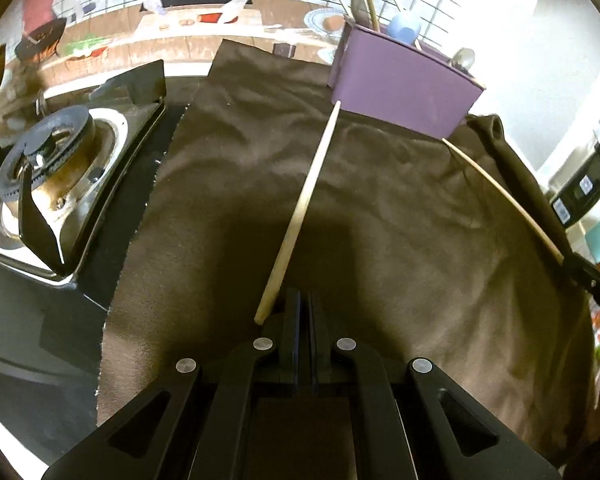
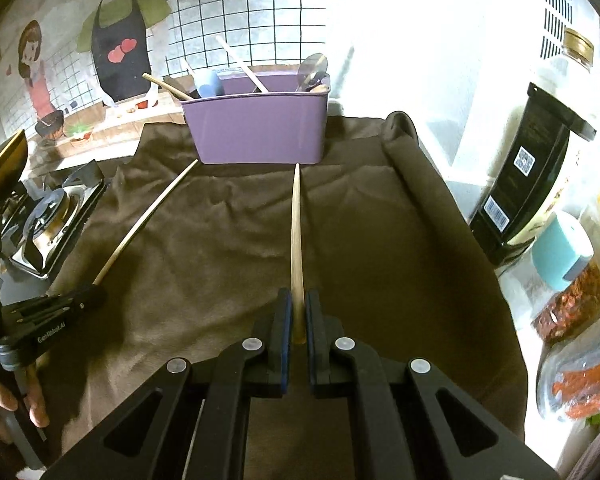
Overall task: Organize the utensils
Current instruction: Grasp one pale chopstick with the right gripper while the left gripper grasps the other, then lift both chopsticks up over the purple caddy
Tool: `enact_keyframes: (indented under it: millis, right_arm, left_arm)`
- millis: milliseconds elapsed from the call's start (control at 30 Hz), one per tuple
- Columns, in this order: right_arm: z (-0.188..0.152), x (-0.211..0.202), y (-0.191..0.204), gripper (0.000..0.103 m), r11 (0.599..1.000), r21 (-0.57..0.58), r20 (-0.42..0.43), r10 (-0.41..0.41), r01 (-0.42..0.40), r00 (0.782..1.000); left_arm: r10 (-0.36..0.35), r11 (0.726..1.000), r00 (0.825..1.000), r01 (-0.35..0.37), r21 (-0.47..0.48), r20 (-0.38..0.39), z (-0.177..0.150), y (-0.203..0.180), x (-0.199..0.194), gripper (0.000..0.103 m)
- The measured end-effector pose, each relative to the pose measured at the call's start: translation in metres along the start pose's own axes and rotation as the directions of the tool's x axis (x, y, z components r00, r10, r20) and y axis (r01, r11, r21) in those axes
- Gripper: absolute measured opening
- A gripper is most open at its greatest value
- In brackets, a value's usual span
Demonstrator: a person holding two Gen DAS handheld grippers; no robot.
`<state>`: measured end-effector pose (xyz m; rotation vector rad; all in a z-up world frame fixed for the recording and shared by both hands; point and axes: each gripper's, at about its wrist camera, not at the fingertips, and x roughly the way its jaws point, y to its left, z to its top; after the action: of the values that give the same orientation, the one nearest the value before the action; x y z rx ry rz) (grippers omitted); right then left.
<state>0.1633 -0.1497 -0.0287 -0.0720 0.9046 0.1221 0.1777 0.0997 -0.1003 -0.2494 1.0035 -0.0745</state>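
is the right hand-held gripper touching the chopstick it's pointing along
Touching. The right wrist view shows the right hand-held gripper with its two pads closed against both sides of the chopstick, which sticks out forward toward the purple bin.

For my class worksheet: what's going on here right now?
A person holds a gripper in each hand. The left gripper and the right gripper are each shut on a wooden chopstick, both pointing toward a purple caddy on a brown cloth. The caddy already holds spoons and other sticks.
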Motion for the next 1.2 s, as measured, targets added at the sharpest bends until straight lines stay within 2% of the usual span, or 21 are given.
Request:
enact_keyframes:
  millis: [133,200,233,267,333,567,700,833,867,933,1033,1200]
  right_arm:
    - [0.002,0.001,-0.003,0.006,1.0,-0.022,0.003,0.011,-0.011,1.0]
    - [0.002,0.001,-0.004,0.006,0.999,-0.036,0.009,0.021,-0.021,1.0]
    - [0.002,0.001,-0.004,0.006,0.999,-0.041,0.011,0.024,-0.024,1.0]
    - [0.002,0.002,-0.004,0.006,0.998,-0.047,0.008,0.029,-0.029,1.0]
    - [0.002,0.004,-0.006,0.006,0.998,-0.048,0.001,0.039,-0.039,0.999]
    - [0.001,0.01,-0.007,0.006,0.997,-0.048,-0.006,0.062,-0.063,0.998]
    - [0.002,0.011,-0.006,0.006,0.997,-0.052,-0.009,0.061,-0.061,0.998]
    - [0.001,0.014,-0.006,0.006,0.997,-0.055,-0.018,0.054,-0.055,0.998]
    - [0.001,0.015,-0.005,0.006,0.997,-0.058,-0.022,0.051,-0.052,0.998]
    - [0.0,0.016,-0.005,0.006,0.997,-0.062,-0.029,0.048,-0.05,0.998]
    - [0.001,0.016,-0.004,0.006,0.996,-0.073,-0.027,0.039,-0.041,0.999]
    - [0.011,0.0,-0.004,0.006,0.994,-0.109,0.025,0.023,-0.02,0.999]
  left_arm:
    - [0.006,0.998,1.0,-0.005,-0.069,0.015,-0.001,0.006,-0.005,0.004]
    - [-0.002,0.999,0.999,0.004,-0.051,0.051,-0.005,0.004,-0.014,0.005]
    - [0.015,1.0,0.997,-0.013,-0.029,0.073,-0.008,0.002,-0.018,0.013]
    - [0.04,0.999,0.995,-0.039,-0.005,0.094,-0.01,0.001,-0.022,0.028]
    - [0.06,0.998,0.992,-0.064,0.027,0.111,-0.012,0.0,-0.026,0.038]
    - [0.057,0.998,0.997,-0.056,-0.02,0.05,-0.006,0.008,-0.013,0.038]
    - [0.088,0.996,0.994,-0.088,-0.003,0.056,-0.003,0.003,-0.007,0.036]
    - [0.123,0.992,0.99,-0.122,-0.015,0.066,-0.001,0.002,-0.002,0.015]
    - [0.126,0.992,0.99,-0.125,-0.016,0.069,0.0,0.002,-0.002,0.011]
    - [0.121,0.993,0.99,-0.121,-0.013,0.071,-0.001,0.002,-0.003,0.011]
    - [0.123,0.992,0.987,-0.124,0.004,0.101,0.001,-0.003,-0.014,0.009]
    - [0.096,0.992,0.973,-0.112,0.064,0.211,0.019,-0.023,-0.063,0.007]
